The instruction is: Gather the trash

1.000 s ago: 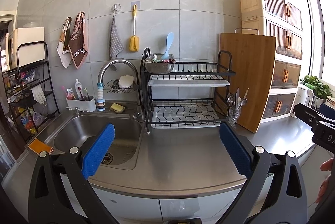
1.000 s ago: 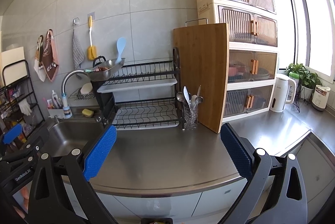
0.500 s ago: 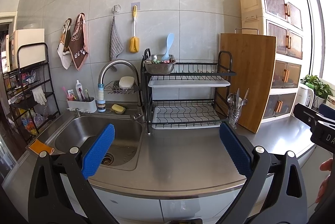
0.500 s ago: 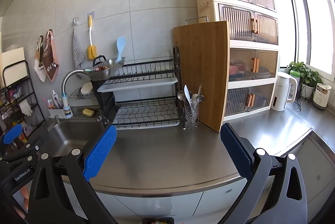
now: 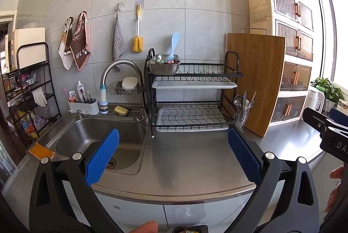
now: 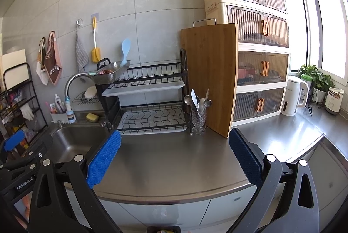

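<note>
Nearest the cameras, both tongs are spread wide and hold nothing: the left gripper (image 5: 173, 153) hangs above the front edge of the counter (image 5: 187, 159) with its blue pads (image 5: 102, 155) framing the sink's right side, and the right gripper (image 6: 174, 154) hovers over bare steel a little further along, the left one just visible at its lower left. No obvious trash lies on the countertop; the only likely candidates are a sliver of coloured wrapper (image 5: 188, 230) at the very bottom of the left view, below the counter edge and mostly cut off, and some grit around the drain of the sink (image 5: 97, 141), too small to identify. So the step in hand looks like searching, and doing it well means tilting the grippers downward to bring that low item fully into view before committing, keeping the fingers wide until they straddle it. An orange cloth (image 5: 41, 149) on the sink's left rim is probably a cleaning rag, not trash. Further back, the dish rack (image 5: 191, 100), cutlery glass (image 6: 199, 122) and upright cutting board (image 6: 209, 78) should be left untouched.
</note>
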Demonstrator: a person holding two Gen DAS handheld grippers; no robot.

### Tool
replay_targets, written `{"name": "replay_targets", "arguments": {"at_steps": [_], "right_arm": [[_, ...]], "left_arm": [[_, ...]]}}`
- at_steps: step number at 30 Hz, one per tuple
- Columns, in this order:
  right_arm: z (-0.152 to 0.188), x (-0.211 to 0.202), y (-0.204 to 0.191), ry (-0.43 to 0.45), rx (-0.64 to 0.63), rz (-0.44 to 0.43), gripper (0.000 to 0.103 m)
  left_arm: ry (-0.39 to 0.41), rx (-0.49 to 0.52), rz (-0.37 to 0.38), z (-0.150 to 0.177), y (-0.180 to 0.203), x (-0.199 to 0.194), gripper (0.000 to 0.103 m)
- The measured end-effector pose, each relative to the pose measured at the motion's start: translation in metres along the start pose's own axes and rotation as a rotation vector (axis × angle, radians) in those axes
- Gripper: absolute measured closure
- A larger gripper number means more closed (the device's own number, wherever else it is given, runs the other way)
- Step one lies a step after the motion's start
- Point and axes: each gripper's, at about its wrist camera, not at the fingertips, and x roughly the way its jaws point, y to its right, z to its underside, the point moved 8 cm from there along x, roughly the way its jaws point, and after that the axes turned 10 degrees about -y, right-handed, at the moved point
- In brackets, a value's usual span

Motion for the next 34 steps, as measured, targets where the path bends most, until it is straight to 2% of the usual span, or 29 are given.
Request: {"name": "replay_targets", "arguments": {"at_steps": [11,26,34], "right_arm": [[0.0004,0.0003,0.0016,-0.003,-0.003,0.001,0.003],[-0.0004,-0.0045,0.0021,0.004,0.003,0.0,0.003],[-0.0008,-0.0085,0.0007,0.01,0.001,0.0,0.003]], "left_arm": [[0.008,0.013,-0.026,0.0019,0.0001,-0.0004,0.008],[0.025,0.019,-0.024,-0.0034,-0.0023,-0.0077,0.008],[-0.011,0.015,-0.011,0.0001,-0.0043,-0.0026,0.008]]}}
